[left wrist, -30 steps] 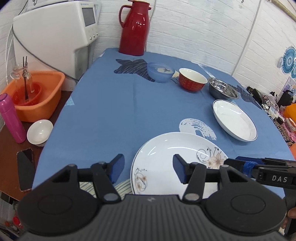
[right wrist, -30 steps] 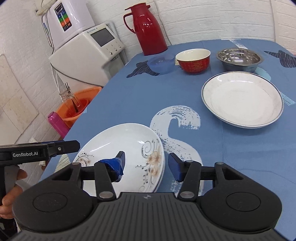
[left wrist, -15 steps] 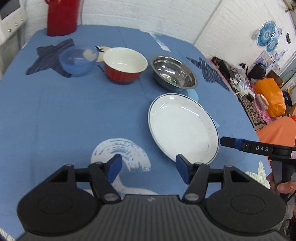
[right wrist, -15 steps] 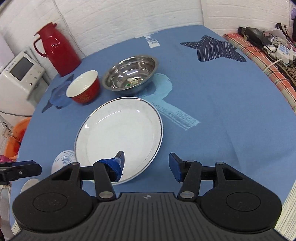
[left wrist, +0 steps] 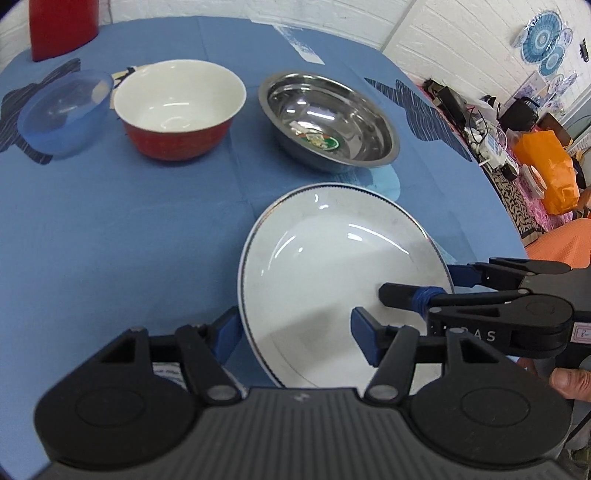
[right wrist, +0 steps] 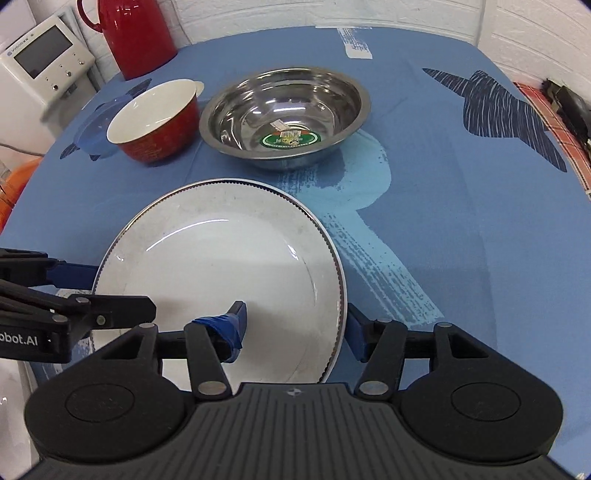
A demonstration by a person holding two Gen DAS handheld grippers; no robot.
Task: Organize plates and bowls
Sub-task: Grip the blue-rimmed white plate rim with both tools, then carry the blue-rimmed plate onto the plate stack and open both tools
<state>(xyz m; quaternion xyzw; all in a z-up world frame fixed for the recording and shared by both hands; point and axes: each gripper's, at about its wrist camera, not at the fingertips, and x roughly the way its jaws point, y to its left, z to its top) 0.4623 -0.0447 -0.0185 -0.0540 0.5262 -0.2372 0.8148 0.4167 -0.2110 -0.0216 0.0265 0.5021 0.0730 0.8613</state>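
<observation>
A white plate with a dark rim (left wrist: 332, 266) (right wrist: 221, 258) lies on the blue tablecloth close in front of both grippers. My left gripper (left wrist: 295, 336) is open and straddles the plate's left rim, one finger outside and one over the plate. My right gripper (right wrist: 295, 328) is also open and straddles the right rim in the same way. Each shows in the other's view: the right gripper (left wrist: 417, 282), the left gripper (right wrist: 122, 290). Behind the plate stand a red bowl with a white inside (left wrist: 177, 114) (right wrist: 155, 122), a steel bowl (left wrist: 328, 122) (right wrist: 284, 114) and a blue translucent bowl (left wrist: 62, 110) (right wrist: 92, 125).
A red thermos jug (right wrist: 136, 33) stands at the table's far end, with a white appliance (right wrist: 40, 59) beside the table. An orange bag (left wrist: 546, 166) and clutter lie beyond the right edge. A hand (left wrist: 572, 380) holds the right gripper.
Both grippers swung away from the flowered plate and closed in on the dark-rimmed plate. Each now has the plate's rim between its open fingers.
</observation>
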